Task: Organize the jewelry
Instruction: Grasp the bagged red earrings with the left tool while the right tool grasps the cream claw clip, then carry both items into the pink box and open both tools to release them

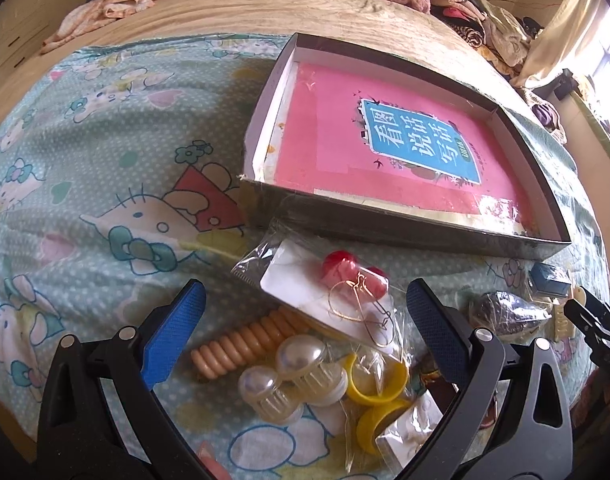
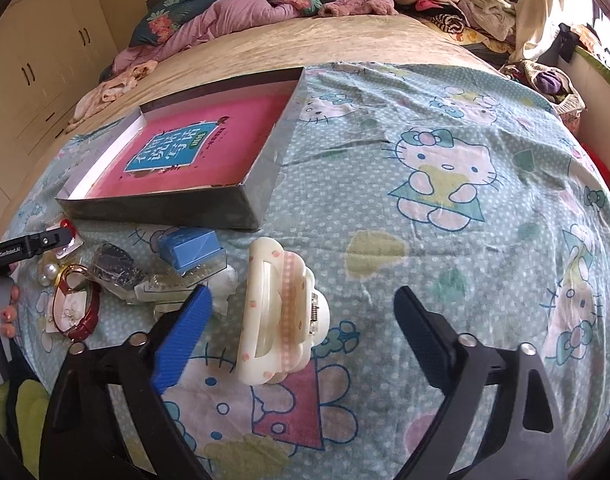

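Hovering released over the bed, the left tool is straddling a bagged earring card just below the open box; the right tool, also released, is flanking a cream hair claw near that box's corner.

Both wrist cameras look steeply down, close over the bed; both show the shallow box.
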Demonstrator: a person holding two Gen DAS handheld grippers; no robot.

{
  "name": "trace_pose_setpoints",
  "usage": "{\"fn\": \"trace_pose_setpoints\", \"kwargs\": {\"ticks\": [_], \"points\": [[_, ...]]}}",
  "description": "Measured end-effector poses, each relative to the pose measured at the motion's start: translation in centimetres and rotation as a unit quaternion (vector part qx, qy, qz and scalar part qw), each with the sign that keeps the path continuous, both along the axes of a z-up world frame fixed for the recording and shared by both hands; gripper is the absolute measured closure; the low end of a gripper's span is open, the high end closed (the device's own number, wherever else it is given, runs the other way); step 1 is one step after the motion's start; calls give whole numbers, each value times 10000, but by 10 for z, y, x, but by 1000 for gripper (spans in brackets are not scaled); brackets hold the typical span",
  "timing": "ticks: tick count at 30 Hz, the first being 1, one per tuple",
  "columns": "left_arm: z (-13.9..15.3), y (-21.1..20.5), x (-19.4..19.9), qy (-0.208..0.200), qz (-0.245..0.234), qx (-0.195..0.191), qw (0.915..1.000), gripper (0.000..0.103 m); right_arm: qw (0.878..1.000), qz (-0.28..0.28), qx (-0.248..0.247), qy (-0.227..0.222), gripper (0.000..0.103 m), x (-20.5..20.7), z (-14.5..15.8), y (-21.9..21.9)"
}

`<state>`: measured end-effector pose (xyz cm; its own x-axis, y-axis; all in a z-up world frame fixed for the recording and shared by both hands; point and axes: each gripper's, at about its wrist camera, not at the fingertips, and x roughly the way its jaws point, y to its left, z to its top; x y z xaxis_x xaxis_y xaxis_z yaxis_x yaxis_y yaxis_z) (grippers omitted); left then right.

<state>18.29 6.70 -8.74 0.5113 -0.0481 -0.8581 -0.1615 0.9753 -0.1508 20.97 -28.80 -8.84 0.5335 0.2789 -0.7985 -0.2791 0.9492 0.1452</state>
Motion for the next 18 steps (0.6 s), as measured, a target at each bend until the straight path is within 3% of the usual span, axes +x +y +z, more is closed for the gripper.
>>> {"fn": "trace_pose_setpoints", "kwargs": {"ticks": [5,9,13,18], "points": [[-1,-8,5,-34,-136,131,9998,24,9998,164,-63,12,34,1,-9,8],[0,-15,8,-80,-266,289,9992,44,9996,250,-63,-123,61,-1,-10,7],[1,-17,7,-143,-376,190,9990,64,9994,264,129,-168,68,-3,-6,2],[6,-13,1,-243,-415,-11,9988,74,9988,306,220,-320,68,-10,6,-3]]}}
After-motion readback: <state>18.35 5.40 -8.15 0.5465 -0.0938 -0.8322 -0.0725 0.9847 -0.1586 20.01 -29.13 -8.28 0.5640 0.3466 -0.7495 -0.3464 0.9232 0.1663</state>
